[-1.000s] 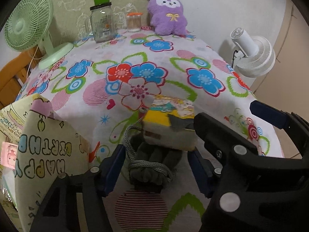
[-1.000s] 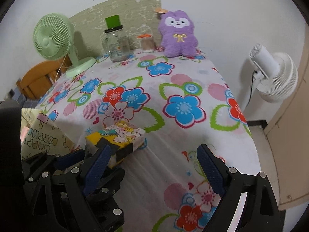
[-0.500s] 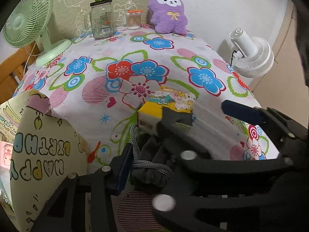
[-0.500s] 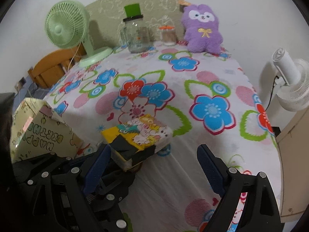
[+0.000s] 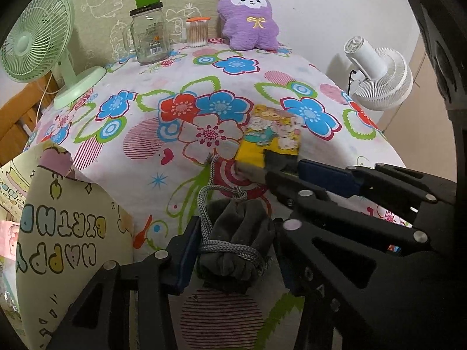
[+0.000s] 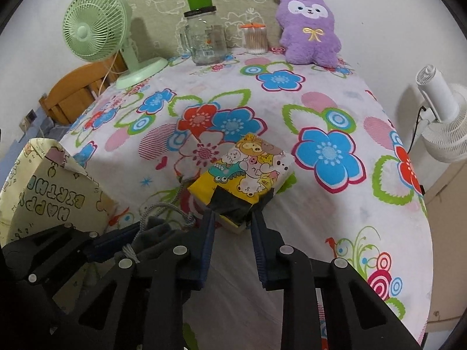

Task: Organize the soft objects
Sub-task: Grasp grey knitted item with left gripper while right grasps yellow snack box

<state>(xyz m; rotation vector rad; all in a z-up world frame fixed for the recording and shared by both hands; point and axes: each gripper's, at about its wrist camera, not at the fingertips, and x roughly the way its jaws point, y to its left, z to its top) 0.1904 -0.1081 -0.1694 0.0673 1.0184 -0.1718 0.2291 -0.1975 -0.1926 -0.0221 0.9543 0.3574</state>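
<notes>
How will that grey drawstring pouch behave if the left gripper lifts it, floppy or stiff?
Probably floppy: the grey pouch looks like soft cloth, bunched and creased between the left gripper's pads. Its cord trails loose across the tablecloth, so it will likely dangle and could snag. It seems light, and unlikely to roll.

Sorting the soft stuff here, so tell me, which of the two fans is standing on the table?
The green fan stands on the flowered tablecloth, at its far left corner. The white fan stands off the table, beyond its right edge.
</notes>
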